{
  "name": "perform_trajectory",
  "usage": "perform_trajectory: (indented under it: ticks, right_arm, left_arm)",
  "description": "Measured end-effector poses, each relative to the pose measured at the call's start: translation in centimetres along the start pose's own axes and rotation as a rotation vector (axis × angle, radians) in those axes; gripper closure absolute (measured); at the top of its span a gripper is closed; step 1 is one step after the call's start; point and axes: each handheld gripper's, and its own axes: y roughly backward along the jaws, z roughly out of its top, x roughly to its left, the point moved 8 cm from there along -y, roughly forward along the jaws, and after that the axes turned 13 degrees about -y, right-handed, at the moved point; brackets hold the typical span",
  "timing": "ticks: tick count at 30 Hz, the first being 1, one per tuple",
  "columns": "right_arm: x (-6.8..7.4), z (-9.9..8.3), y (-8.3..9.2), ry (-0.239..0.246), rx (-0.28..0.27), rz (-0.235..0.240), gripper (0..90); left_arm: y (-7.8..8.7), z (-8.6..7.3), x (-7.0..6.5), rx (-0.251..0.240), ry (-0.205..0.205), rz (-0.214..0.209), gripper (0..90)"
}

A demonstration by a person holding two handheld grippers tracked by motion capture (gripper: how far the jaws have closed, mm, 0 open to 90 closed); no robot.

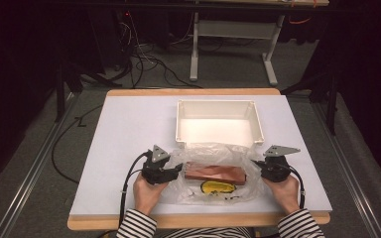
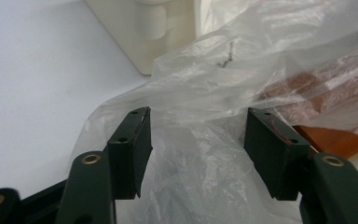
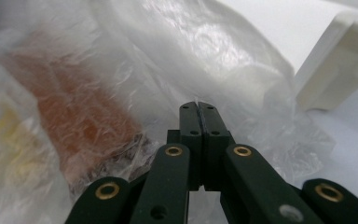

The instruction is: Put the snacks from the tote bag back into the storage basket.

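Right gripper (image 3: pixel 199 108) pinches plastic bag (image 3: pixel 177 56); left gripper (image 2: pixel 196 135) gapes.

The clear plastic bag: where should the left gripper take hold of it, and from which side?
Grip the loose, crumpled film at the bag's left edge, coming in level from the left. There the plastic bunches up free of the brown block, so the left gripper's open jaws can pinch film alone. The right gripper is shut at the opposite edge of the film.
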Motion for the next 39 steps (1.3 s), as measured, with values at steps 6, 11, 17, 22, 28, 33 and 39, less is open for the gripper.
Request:
perform_trajectory:
  ticks: [6,11,17,22,28,33,39]
  right_arm:
    - [-0.8,-0.9,-1.1,-0.013,0.045,-0.018,90.0]
    - [-1.2,-1.2,-1.2,0.002,0.058,-0.056,90.0]
    - [-1.5,-1.9,-1.2,0.008,0.080,-0.075,89.6]
    - [-1.3,-1.5,-0.1,-0.009,0.037,-0.077,75.3]
    - [0.5,0.3,4.3,-0.001,-0.115,-0.045,58.6]
    - [2.6,1.1,5.6,0.019,-0.147,0.033,51.6]
    - [3.6,0.6,3.0,0.029,-0.069,0.056,47.4]
  left_arm:
    - [-1.0,-1.0,0.4,0.004,0.054,-0.010,41.5]
    - [-1.6,-1.7,0.3,0.024,0.063,-0.011,41.6]
    - [-1.8,-2.3,0.1,0.024,0.057,0.007,42.6]
    - [-1.8,-2.3,0.0,0.035,0.041,0.037,41.0]
    - [-1.9,-2.3,0.0,0.041,0.035,0.046,40.8]
    - [-1.9,-2.3,0.0,0.043,0.032,0.048,40.8]
    - [-1.9,-2.3,0.0,0.042,0.034,0.049,40.6]
